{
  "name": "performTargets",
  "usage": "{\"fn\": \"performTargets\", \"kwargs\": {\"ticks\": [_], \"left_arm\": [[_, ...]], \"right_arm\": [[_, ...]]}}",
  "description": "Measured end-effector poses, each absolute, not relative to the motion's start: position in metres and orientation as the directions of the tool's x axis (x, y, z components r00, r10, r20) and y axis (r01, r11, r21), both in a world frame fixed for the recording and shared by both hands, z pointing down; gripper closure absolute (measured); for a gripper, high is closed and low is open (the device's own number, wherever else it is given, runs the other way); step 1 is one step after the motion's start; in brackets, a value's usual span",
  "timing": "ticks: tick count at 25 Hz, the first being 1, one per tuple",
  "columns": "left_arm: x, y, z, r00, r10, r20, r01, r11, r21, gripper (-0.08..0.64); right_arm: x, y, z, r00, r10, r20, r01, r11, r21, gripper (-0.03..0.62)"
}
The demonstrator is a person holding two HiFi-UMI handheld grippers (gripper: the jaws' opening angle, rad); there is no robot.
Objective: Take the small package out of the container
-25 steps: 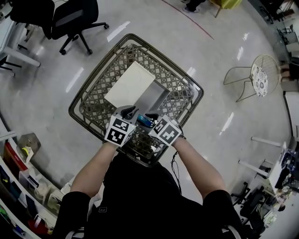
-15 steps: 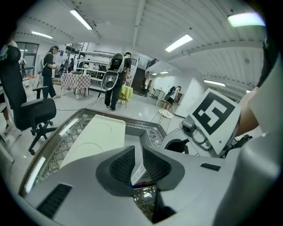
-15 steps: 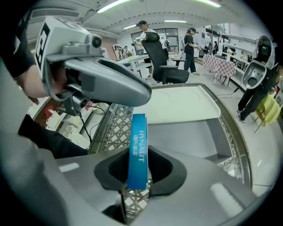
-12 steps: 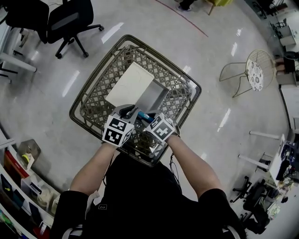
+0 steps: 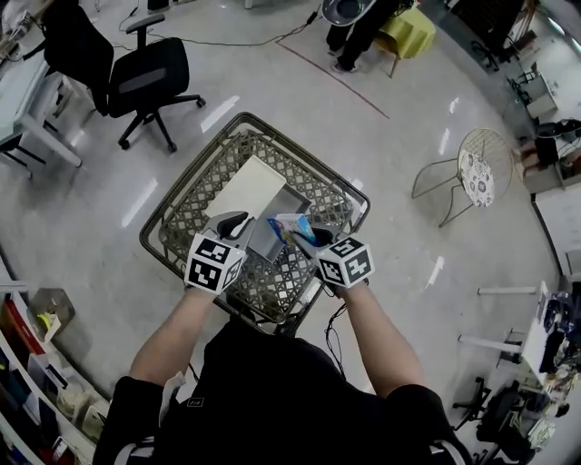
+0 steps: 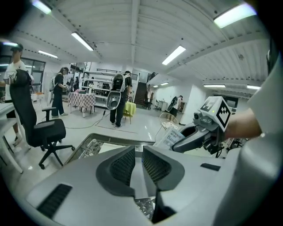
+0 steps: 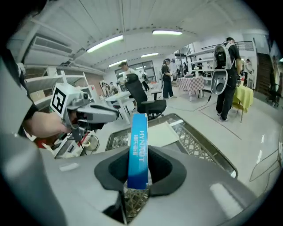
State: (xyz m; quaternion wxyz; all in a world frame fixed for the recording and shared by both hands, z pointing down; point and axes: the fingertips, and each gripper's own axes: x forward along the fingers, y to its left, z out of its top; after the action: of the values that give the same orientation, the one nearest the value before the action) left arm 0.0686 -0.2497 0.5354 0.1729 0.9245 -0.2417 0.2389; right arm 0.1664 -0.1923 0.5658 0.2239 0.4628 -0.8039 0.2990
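A woven basket [image 5: 193, 216] stands on the floor and holds a flat white box [image 5: 250, 186] and a grey box [image 5: 292, 205]. The small blue and white package [image 5: 292, 227] hangs above the basket's near right part. My right gripper [image 5: 310, 239] is shut on it. In the right gripper view the package [image 7: 138, 148] stands on edge between the pads of that gripper [image 7: 138, 167]. My left gripper [image 5: 233, 223] hovers over the basket just left of the package. Its jaws [image 6: 138, 161] stand barely apart with nothing between them. In the left gripper view, the right gripper [image 6: 182, 142] carries the package [image 6: 170, 137].
A black office chair [image 5: 150, 77] stands beyond the basket at the far left. A wire chair [image 5: 472, 173] stands at the right. A person [image 5: 363, 23] stands at the far side. Shelves [image 5: 36, 363] line the near left.
My right gripper has closed on the package and lifted it up and to the right, out from between the two grippers. My left gripper has stayed over the basket's near side.
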Motion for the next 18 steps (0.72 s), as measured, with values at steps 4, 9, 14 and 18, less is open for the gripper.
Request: {"fn": "performTargets", "kwargs": {"ticks": [4,9,14,18], "left_arm": [[0.069,-0.224,0.504,0.756,-0.425,0.497,-0.571,-0.801,0.183,0.503],[0.065,-0.197,0.458,0.728,-0.529,0.436,-0.643,-0.747,0.167,0.514],[0.060,-0.153,0.419,0.702,-0.599,0.386,-0.685,-0.715,0.137,0.515],[0.049,-0.131,0.390,0.682,-0.641,0.351,-0.711,-0.694,0.113,0.517]], "right_arm": [[0.188,-0.171,0.515,-0.484,-0.713,0.507,-0.874,0.370,-0.315,0.503],[0.214,-0.138,0.452,-0.526,-0.788,0.321,-0.837,0.414,-0.357,0.506],[0.248,-0.087,0.398,-0.527,-0.833,0.170,-0.821,0.448,-0.353,0.509],[0.270,-0.056,0.357,-0.516,-0.854,0.064,-0.823,0.473,-0.313,0.509]]}}
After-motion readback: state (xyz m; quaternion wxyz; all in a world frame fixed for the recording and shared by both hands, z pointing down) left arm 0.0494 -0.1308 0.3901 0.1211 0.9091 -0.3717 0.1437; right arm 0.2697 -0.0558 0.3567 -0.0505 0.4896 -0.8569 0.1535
